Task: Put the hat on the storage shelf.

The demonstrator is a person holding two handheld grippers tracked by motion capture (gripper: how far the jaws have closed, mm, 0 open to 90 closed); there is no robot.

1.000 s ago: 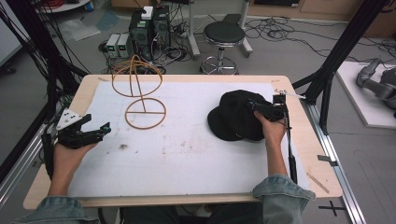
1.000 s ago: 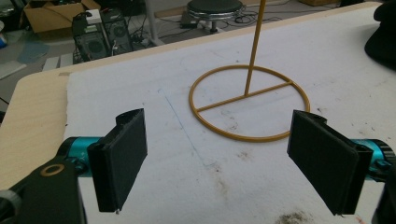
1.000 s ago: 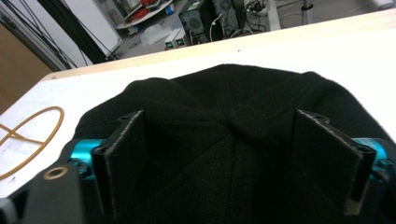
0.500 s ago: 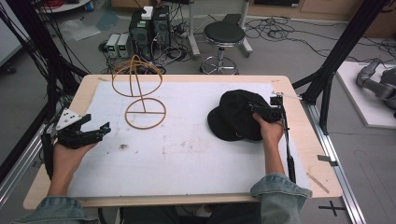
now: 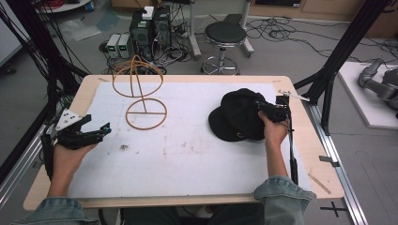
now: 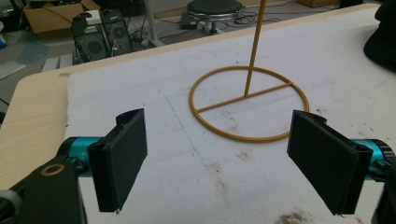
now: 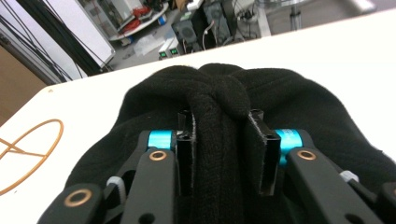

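almost nothing has moved in the last second: the right gripper [image 7: 219,154] stays clamped on a fold of the black hat [image 5: 237,115] at the worktop's right, so lifting looks imminent. the left gripper [image 6: 224,158] waits wide open near the wire stand [image 5: 141,93], upper left.

The high view looks forward and down over the whole worktop [image 5: 187,159]. The left claw view sits low, facing the stand [image 6: 250,103] (shared with the high view); the right presses close against the hat [image 7: 224,107].
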